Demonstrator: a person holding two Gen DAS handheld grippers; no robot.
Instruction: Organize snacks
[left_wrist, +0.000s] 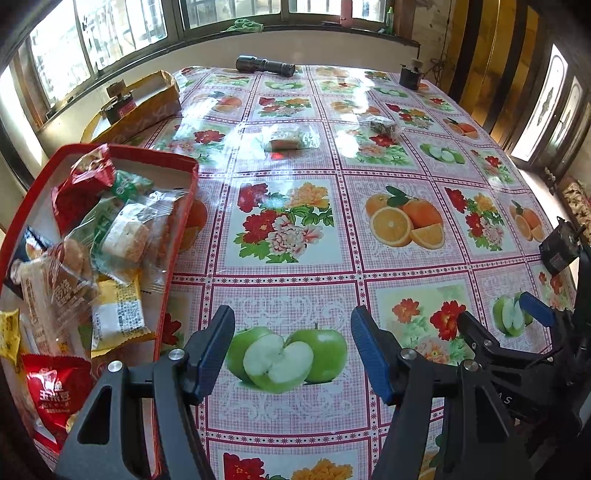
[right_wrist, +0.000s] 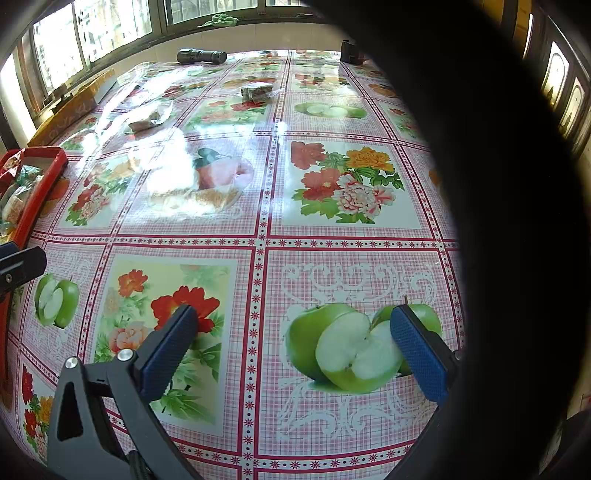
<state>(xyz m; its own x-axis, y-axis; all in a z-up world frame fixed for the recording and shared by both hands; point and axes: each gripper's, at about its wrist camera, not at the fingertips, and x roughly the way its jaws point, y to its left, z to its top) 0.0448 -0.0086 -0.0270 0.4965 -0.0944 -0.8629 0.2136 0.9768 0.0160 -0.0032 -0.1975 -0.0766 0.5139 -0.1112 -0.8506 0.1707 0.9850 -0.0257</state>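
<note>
A red tray (left_wrist: 190, 173) at the left holds several wrapped snacks, among them a red pouch (left_wrist: 55, 391) and a clear-wrapped cake (left_wrist: 125, 232). Two loose snacks lie far out on the flowered tablecloth: a clear-wrapped pastry (left_wrist: 290, 138) (right_wrist: 147, 120) and a clear pack with dark contents (left_wrist: 384, 125) (right_wrist: 256, 90). My left gripper (left_wrist: 291, 321) hovers open and empty over a printed green apple, just right of the tray. My right gripper (right_wrist: 293, 317) (left_wrist: 506, 314) is open and empty too, to the right of the left one. The tray's corner (right_wrist: 40, 173) shows in the right wrist view.
A black flashlight (left_wrist: 266, 64) (right_wrist: 201, 56) and a dark jar (left_wrist: 410, 75) stand near the table's far edge. A yellow box (left_wrist: 147, 107) with a jar (left_wrist: 118, 101) sits behind the tray. A dark blur (right_wrist: 517, 221) blocks the right wrist view's right side. Glare covers the cloth's middle.
</note>
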